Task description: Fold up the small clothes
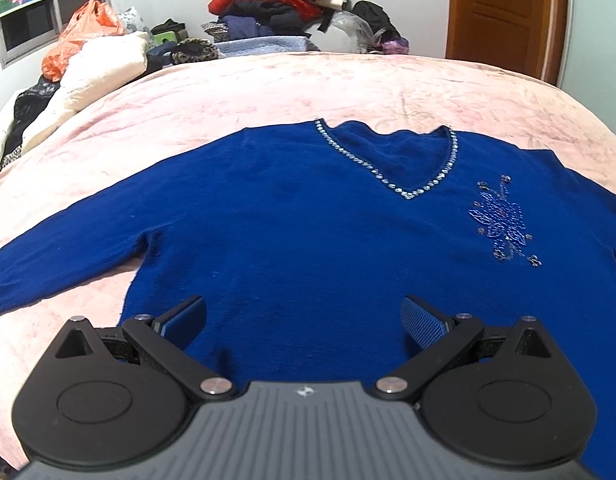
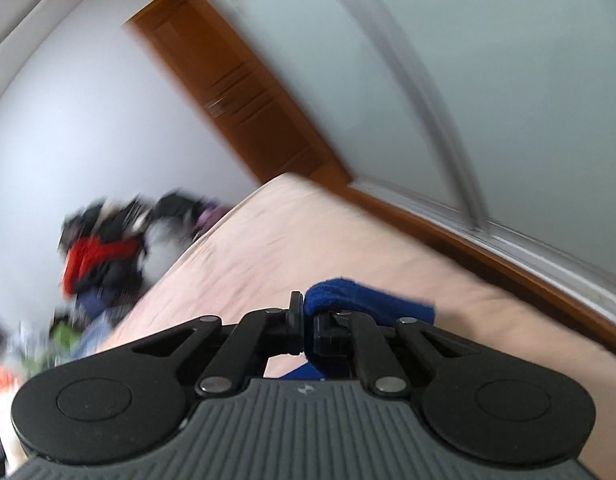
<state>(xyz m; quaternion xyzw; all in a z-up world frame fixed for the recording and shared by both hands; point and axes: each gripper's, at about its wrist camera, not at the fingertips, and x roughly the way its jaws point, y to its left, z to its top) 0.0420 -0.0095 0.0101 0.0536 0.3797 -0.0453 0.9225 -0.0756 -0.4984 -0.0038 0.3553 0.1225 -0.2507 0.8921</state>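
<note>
The blue sweater (image 1: 292, 220) runs off the frame's left and right edges; the right wrist view is motion-blurred, smearing the clothes pile (image 2: 100, 256) at left.

Pink bed (image 1: 268, 92) bears a flat blue sweater (image 1: 288, 220), clothes pile (image 1: 276, 4) behind

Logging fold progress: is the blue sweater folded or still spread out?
Mostly spread: the blue sweater lies flat, front up. The right gripper pinches blue fabric.

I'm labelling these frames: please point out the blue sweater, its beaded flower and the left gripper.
blue sweater (image 1: 288, 232): left wrist view, chest.
beaded flower (image 1: 502, 220): left wrist view, petals.
left gripper (image 1: 304, 320): left wrist view, between its open fingertips.
</note>
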